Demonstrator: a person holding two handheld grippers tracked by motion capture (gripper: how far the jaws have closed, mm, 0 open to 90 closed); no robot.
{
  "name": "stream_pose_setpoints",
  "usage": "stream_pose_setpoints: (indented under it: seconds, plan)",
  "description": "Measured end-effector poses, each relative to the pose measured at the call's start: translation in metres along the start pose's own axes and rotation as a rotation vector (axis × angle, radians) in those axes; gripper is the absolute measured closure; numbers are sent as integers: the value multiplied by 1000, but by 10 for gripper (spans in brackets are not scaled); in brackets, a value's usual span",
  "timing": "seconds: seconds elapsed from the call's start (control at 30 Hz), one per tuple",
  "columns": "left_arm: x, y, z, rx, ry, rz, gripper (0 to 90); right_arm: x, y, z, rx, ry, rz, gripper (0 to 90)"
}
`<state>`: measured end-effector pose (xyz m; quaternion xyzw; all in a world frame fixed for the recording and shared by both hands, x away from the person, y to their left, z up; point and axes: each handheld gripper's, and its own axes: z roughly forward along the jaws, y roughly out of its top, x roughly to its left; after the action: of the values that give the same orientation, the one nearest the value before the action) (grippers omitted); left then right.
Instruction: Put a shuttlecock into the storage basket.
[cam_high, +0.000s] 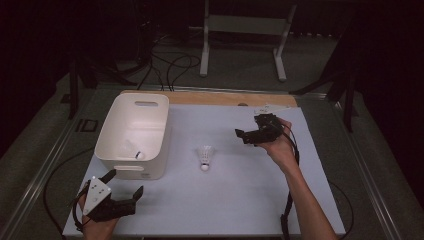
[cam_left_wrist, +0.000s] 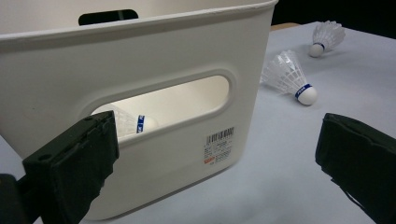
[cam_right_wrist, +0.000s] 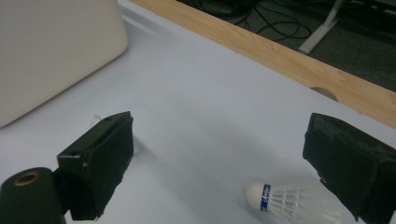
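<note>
High view: white bin (cam_high: 116, 135) sits left on the worktop (cam_high: 240, 200) with one shuttlecock (cam_high: 136, 153) already inside, so the job reads as clearing shuttlecocks into it. One loose shuttlecock (cam_high: 204, 156) stands cork-down mid-worktop, just right of the bin. Right claw (cam_high: 248, 134) hovers near the back right, jaws wide, empty, turned leftward toward the middle. Left claw (cam_high: 125, 183) is parked at the near edge in front of the bin, also wide and empty, probably kept out of the way. Behind the worktop: cables and a white stand frame (cam_high: 245, 35) on the floor, no interference.

Left gripper view: jaws spread wide, nothing between them. Bin wall (cam_left_wrist: 154, 70) is right in front; its handle slot (cam_left_wrist: 163, 105) shows the binned shuttlecock (cam_left_wrist: 135, 123). Barcode label (cam_left_wrist: 218, 145) is on the wall. Two shuttlecocks lie beyond on the right, the nearer (cam_left_wrist: 289, 77) well apart from the farther (cam_left_wrist: 327, 37). Bin blocks a straight reach from here.

Right gripper view: jaws wide, a shuttlecock (cam_right_wrist: 289, 203) lies on its side low between them, nearer one jaw, cork pointing across; not gripped. Bin corner (cam_right_wrist: 56, 51) is at upper left, wooden worktop edge (cam_right_wrist: 289, 60) behind. Path to the bin looks open.
</note>
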<state>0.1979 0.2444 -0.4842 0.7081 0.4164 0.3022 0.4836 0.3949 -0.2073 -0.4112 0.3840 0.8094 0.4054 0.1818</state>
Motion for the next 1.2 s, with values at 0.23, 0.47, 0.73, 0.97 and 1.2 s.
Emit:
stream_pose_setpoints:
  seconds: [0.23,0.47,0.73,0.97,1.2]
  plan:
    - [0,0,0,0,0,-1,0,-7,-7,0,12,-21,6,84]
    - [0,0,0,0,-1,-1,0,-12,-12,0,25,-31,18,84]
    - [0,0,1,0,-2,0,0,-20,-20,3,47,-48,31,84]
    - [-1,0,1,1,-2,0,0,-28,-25,4,60,-57,47,84]
    - [0,0,1,0,-2,0,0,-35,-29,8,79,-64,65,84]
